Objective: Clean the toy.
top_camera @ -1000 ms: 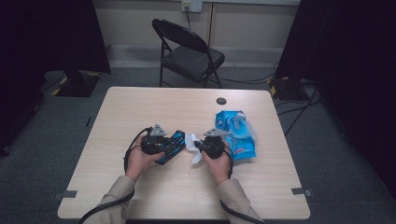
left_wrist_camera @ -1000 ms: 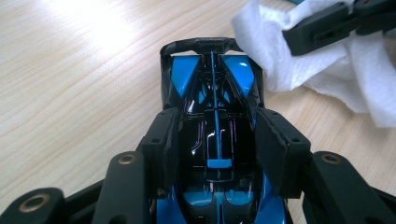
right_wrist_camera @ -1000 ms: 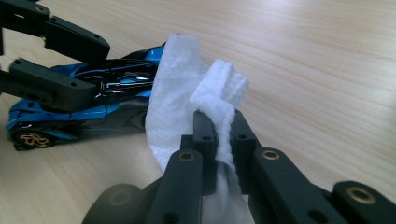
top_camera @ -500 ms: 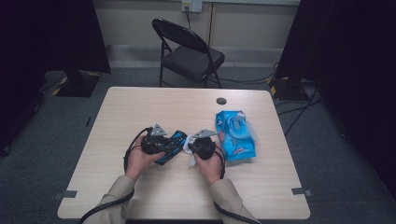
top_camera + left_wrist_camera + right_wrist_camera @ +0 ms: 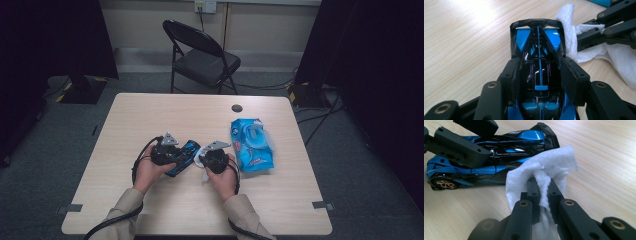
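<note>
A blue and black toy race car [image 5: 539,62] [image 5: 499,152] [image 5: 182,152] sits on the wooden table [image 5: 150,120], and my left gripper [image 5: 540,75] [image 5: 167,152] is shut on its body from both sides. My right gripper [image 5: 543,183] [image 5: 212,157] is shut on a white wet wipe [image 5: 541,167] [image 5: 584,47] [image 5: 200,155]. The wipe's free end lies against the car's side near its rear wing.
A blue pack of wet wipes [image 5: 252,145] lies on the table just right of my right hand. A small dark round disc [image 5: 237,108] sits near the far edge. A black folding chair [image 5: 202,57] stands beyond the table.
My right gripper has moved left with the wipe, from beside the pack to the toy car. The left gripper and car have stayed put.
</note>
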A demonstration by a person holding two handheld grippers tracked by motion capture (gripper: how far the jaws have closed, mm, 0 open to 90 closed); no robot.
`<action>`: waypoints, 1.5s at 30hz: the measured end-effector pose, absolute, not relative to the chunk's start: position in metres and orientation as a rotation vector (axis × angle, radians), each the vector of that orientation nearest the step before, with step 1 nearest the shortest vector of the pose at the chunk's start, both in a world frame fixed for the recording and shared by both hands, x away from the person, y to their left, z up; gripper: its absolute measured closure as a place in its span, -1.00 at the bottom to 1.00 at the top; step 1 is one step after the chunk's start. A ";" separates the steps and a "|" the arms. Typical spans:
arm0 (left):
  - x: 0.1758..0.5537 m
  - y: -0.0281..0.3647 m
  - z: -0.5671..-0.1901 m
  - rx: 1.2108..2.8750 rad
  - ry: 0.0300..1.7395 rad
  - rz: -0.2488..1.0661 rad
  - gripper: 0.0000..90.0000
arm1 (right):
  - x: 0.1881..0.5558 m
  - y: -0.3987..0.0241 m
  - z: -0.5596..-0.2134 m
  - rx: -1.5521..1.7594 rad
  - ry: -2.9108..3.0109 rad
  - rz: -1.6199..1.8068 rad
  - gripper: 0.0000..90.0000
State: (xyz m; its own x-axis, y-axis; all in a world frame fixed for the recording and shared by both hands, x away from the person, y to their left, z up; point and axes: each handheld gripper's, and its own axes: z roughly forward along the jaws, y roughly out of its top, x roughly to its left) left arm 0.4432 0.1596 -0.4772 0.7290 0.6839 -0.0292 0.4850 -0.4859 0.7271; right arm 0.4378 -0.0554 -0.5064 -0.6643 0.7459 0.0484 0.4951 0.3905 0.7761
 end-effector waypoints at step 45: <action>0.442 0.161 -0.476 2.190 0.881 0.362 0.14 | 0.406 -0.018 -0.507 0.960 2.509 1.260 0.90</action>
